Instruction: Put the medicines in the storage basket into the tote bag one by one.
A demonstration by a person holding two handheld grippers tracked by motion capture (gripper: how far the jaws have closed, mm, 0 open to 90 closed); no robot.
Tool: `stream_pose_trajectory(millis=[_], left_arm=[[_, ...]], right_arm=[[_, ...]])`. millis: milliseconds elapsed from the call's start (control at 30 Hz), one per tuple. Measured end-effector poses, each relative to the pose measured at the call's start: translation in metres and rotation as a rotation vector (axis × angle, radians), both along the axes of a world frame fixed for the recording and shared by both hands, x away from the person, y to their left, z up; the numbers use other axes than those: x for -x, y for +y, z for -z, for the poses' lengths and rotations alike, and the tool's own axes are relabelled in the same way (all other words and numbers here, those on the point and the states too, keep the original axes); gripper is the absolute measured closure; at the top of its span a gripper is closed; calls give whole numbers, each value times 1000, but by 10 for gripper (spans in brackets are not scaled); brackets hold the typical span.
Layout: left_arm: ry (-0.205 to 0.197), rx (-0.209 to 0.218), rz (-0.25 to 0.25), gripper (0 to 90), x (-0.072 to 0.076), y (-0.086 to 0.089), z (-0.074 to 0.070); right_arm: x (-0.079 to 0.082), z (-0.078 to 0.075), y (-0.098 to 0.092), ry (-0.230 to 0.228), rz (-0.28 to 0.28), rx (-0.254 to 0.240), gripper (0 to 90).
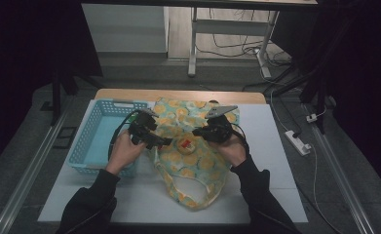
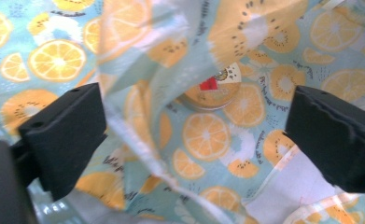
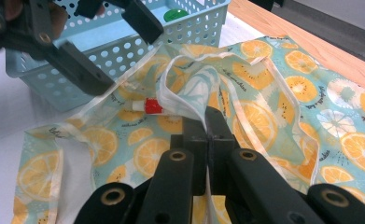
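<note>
Forearms enter low in the high view; I have the fruit-print bag (image 1: 190, 161) flat on the white table (image 1: 276, 195), right of the blue basket (image 1: 93, 141).

High view: left gripper (image 1: 164, 142) and right gripper (image 1: 198, 131) meet over the bag's middle. Left gripper view: jaws stand released, wide apart, with bag cloth (image 2: 203, 140) between them, untouched; a red-labelled item (image 2: 211, 86) lies inside. Right gripper view: jaws (image 3: 203, 123) are clenched on the bag's white-edged rim (image 3: 189, 105).
</note>
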State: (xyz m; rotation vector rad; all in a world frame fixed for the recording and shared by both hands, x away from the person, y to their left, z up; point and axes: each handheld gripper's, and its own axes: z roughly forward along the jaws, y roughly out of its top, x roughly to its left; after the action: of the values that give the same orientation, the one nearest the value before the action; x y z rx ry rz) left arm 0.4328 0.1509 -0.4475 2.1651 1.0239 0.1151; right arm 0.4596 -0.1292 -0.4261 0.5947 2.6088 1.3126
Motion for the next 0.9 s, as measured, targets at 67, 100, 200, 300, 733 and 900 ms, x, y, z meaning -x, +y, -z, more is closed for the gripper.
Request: stream_pose_trajectory(millis=[67, 100, 200, 300, 733, 900], left_arm=[[-1, 6, 8, 23, 0, 7, 1], [-5, 11, 2, 10, 1, 10, 1], [-36, 11, -32, 0, 3, 21, 2], [-44, 6, -47, 0, 3, 31, 2], [-72, -4, -131, 0, -5, 78, 1], [-79, -10, -185, 0, -12, 88, -1]], right_arm=[[0, 0, 0, 1, -1, 0, 897], [0, 0, 0, 1, -1, 0, 897], [0, 0, 0, 2, -1, 3, 897], [0, 1, 0, 2, -1, 0, 897], [-1, 2, 0, 6, -2, 7, 897], [-1, 3, 0, 6, -3, 7, 897]])
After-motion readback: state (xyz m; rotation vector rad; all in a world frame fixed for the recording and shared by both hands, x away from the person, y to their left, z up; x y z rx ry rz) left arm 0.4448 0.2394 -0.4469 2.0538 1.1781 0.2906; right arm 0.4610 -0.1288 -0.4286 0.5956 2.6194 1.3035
